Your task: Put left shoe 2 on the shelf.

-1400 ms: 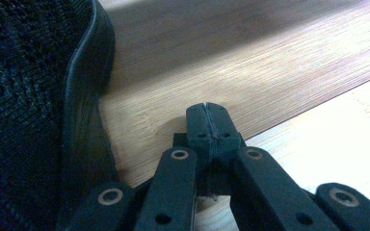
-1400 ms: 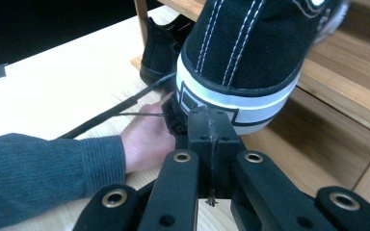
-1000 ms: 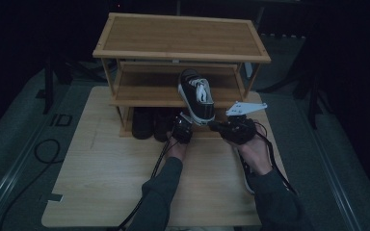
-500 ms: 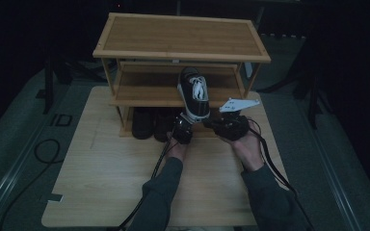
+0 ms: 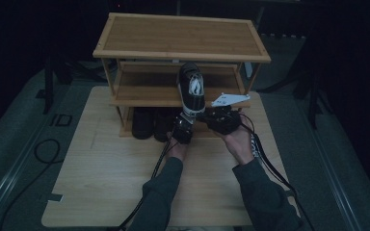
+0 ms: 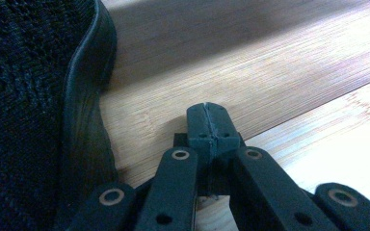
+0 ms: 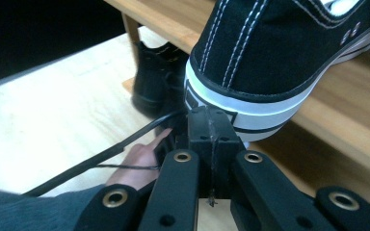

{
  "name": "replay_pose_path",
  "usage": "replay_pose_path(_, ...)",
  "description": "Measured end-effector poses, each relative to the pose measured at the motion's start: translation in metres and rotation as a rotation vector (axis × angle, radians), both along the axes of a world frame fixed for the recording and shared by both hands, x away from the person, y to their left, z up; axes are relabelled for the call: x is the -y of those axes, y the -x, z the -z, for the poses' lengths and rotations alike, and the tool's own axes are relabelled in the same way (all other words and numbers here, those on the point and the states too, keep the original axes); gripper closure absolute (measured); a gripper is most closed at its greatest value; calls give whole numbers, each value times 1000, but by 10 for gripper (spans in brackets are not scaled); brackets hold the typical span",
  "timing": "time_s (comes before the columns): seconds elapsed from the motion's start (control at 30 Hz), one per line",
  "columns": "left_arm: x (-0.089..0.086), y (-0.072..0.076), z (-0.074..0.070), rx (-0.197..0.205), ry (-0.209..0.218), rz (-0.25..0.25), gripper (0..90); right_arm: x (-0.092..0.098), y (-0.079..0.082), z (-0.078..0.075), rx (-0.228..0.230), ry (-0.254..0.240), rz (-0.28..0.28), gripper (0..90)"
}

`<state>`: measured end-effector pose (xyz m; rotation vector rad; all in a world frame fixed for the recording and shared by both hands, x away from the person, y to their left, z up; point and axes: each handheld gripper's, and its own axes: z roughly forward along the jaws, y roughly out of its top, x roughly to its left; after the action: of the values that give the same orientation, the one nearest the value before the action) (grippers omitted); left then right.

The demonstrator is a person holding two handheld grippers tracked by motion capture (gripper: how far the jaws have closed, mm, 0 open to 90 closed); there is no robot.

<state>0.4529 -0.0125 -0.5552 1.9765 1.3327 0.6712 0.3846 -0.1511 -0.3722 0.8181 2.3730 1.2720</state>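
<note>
A black canvas sneaker (image 5: 191, 89) with a white sole lies on the middle shelf of a bamboo shoe rack (image 5: 139, 94), heel toward me. In the right gripper view its heel (image 7: 270, 48) sits just beyond my right gripper (image 7: 211, 126), whose jaws are shut with nothing between them and rest at or against the white sole. From above, the right gripper (image 5: 207, 116) is just below the heel. My left gripper (image 5: 185, 122) is under the shelf's front edge, shut and empty. In its own view the left gripper (image 6: 208, 124) hovers over wood beside a dark shoe (image 6: 33, 106).
Dark shoes (image 5: 147, 122) stand under the rack on its left half, and one black boot (image 7: 156, 82) shows in the right gripper view. The rack stands on a light wooden board (image 5: 101, 183). Cables (image 5: 154, 168) trail back from both grippers.
The sneaker has turned from slanted to straight and slid a little deeper onto the shelf. My right gripper has moved left toward its heel. The left gripper has kept still.
</note>
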Motion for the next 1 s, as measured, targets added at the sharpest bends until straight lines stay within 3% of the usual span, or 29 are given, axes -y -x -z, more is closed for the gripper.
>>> replay_pose_path(0.17,1,0,1,6,10,-3,900,-3,-2,-1,6,-4,13,900)
replay_pose_path(0.2,1,0,1,5,12,-3,900,-4,-6,1,27,22,58,900)
replay_pose_path(0.27,0,0,1,5,10,-1,900,-3,-12,4,-8,-4,42,900)
replay_pose_path(0.33,0,0,1,4,10,-1,900,-4,-12,3,-1,-3,43,900)
replay_pose_path(0.37,-1,0,0,-5,-10,4,900,-7,-13,3,0,-5,33,900)
replay_pose_path(0.4,1,0,1,5,12,-6,900,-8,-13,4,1,-1,30,900)
replay_pose_path(1.0,0,0,0,1,15,-5,900,-22,-28,6,9,-19,28,900)
